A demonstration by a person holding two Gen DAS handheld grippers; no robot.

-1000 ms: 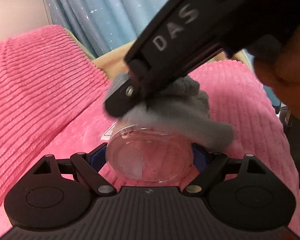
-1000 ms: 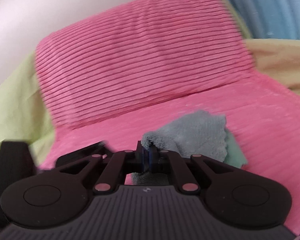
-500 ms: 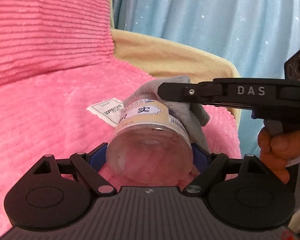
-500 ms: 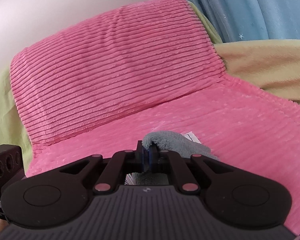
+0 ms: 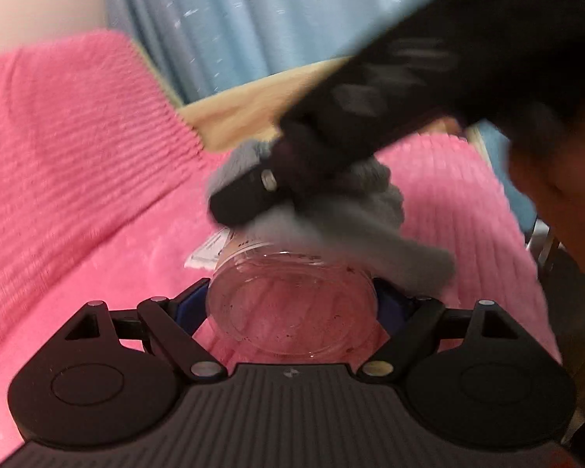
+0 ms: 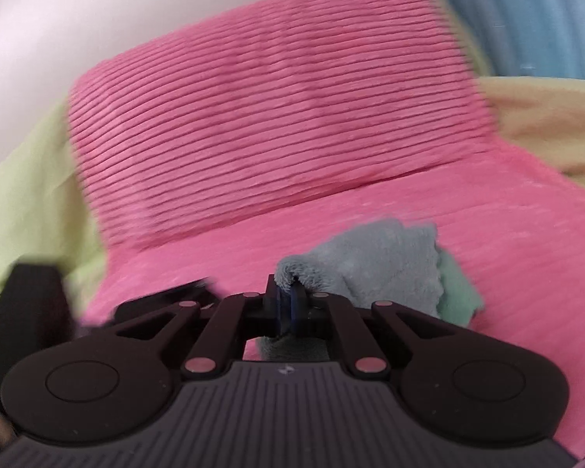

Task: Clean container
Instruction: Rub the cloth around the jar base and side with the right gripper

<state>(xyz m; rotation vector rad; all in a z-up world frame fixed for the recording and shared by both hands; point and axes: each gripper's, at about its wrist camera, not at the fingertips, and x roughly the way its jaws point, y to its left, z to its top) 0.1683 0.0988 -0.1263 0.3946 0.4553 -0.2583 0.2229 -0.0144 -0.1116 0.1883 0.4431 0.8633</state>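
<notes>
The left gripper (image 5: 292,304) clamps a clear jar (image 5: 290,314) by its sides, base toward the camera, above a pink ribbed blanket (image 5: 78,179). Only this view shows the jar, with a white label (image 5: 210,251) near its far end. The right gripper (image 6: 286,306) reaches in from the upper right there, pressing a grey cloth (image 6: 374,269) against the jar's far end; blur makes the exact contact hard to judge. The right wrist view alone shows those tongs pinched narrow on a fold of the cloth, with a pink cushion (image 6: 273,117) behind.
</notes>
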